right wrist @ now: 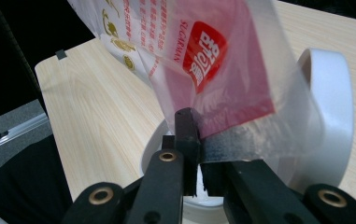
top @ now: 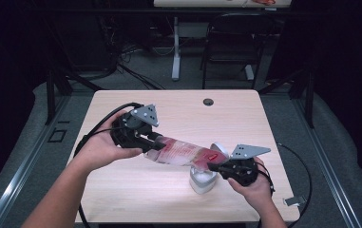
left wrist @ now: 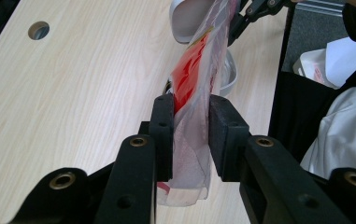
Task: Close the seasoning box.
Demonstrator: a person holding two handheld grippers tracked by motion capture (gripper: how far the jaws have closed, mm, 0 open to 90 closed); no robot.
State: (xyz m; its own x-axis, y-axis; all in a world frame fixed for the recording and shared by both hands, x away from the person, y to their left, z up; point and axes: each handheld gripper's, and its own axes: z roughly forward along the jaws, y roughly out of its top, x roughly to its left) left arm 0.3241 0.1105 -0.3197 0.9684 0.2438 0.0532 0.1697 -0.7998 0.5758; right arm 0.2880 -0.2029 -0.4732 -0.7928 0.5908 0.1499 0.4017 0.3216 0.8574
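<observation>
We hold a red-and-clear bag (top: 183, 152) off the table (top: 121, 190), stretched between both grippers. Our left gripper (top: 152, 142) is partly closed, pads pressing the bag's left end. Our right gripper (top: 215, 167) is nearly closed, pinching the bag's clear right edge above a white tub (top: 202, 180) with an open lid (right wrist: 330, 107). The bag reads "SUGARMAN" (right wrist: 181, 39); its other print we cannot read.
</observation>
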